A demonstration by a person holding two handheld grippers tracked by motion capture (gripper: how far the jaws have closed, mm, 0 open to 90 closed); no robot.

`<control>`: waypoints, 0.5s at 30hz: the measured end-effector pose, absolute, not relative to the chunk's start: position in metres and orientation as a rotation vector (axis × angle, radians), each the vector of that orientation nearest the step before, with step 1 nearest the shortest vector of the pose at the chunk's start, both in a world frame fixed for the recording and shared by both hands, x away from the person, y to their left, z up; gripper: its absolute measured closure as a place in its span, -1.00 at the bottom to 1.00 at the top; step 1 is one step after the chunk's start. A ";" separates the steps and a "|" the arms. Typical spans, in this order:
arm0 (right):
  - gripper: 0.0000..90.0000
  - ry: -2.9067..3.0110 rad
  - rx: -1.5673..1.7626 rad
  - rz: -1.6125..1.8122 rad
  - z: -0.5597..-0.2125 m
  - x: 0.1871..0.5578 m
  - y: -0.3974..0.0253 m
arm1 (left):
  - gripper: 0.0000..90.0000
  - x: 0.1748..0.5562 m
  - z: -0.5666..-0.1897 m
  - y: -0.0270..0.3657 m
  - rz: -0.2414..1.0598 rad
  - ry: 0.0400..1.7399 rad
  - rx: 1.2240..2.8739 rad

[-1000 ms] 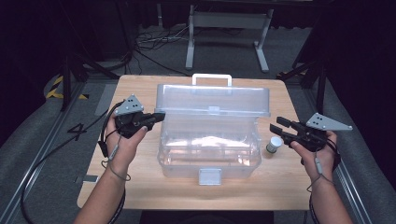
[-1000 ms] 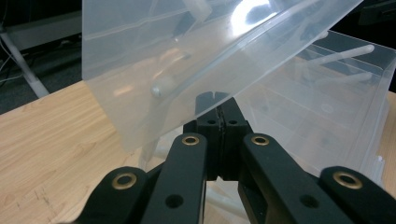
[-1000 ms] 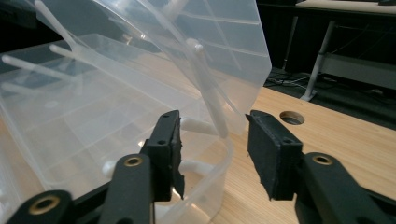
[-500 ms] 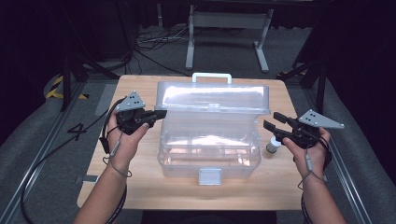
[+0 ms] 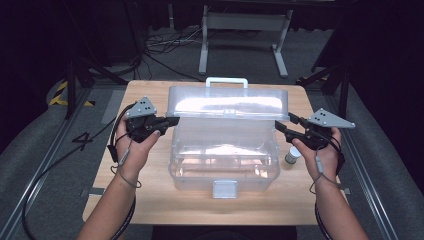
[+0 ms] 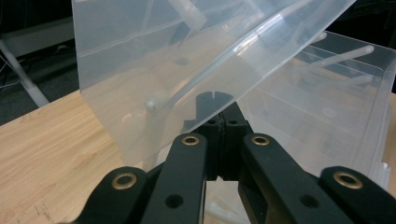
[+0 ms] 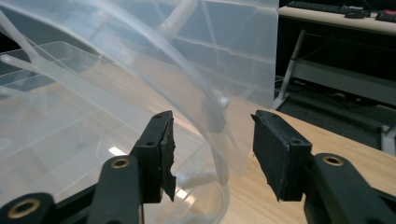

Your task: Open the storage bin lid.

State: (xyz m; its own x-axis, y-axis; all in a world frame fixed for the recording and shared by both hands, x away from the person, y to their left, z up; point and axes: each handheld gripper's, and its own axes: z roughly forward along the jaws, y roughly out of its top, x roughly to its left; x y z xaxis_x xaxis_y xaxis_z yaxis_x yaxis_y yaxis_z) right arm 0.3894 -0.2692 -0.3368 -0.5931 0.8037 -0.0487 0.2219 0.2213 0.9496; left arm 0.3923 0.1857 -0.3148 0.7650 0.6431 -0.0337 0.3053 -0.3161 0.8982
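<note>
On the wooden table (image 5: 150,200) a clear plastic storage box (image 5: 225,160) sits in the middle, its latch tab facing the person and its lid (image 5: 227,102) raised partway, tilted up at the front with the white carry handle (image 5: 226,81) at the far edge.

At the left of the high view, the person's left hand (image 5: 134,150) holds the left gripper (image 5: 172,121), whose tips reach the left end of the lid. In the left gripper view the two black jaws are pressed together with no gap between the pads; the lid's lower corner hangs directly above and in front of them, but whether they pinch any of the plastic cannot be told.

Through the transparent walls the box's interior shows moulded ribs and glare; no loose contents can be made out inside.

At the right, the right hand (image 5: 320,155) holds the right gripper (image 5: 280,126) at the lid's right end. In the right gripper view the jaws stand spread apart, and the lid's curved edge (image 7: 219,135) runs down through the gap between the pads without either pad clearly touching it.

Just beside the box's right wall, below that gripper, a small white bottle (image 5: 293,156) stands upright on the table, outside the box
</note>
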 end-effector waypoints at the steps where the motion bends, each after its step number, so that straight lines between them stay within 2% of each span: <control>1: 0.05 1.943 0.944 1.379 -0.336 0.390 -0.268 | 1.00 0.392 -0.315 0.185 0.404 0.723 1.918; 6: -0.10 1.885 0.955 1.387 -0.332 0.392 -0.261 | 1.00 0.392 -0.315 0.185 0.402 0.722 1.916; 15: -0.11 1.852 0.955 1.394 -0.327 0.395 -0.252 | 0.99 0.392 -0.315 0.185 0.403 0.721 1.917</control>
State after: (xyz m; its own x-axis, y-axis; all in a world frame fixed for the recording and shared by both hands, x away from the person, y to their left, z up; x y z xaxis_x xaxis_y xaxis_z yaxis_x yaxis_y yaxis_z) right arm 0.3949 -0.2518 -0.3272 -0.5438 0.8374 -0.0555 0.1782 0.1799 0.9674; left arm 0.3922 0.1852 -0.3152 0.7661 0.6417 -0.0355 0.3063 -0.3160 0.8979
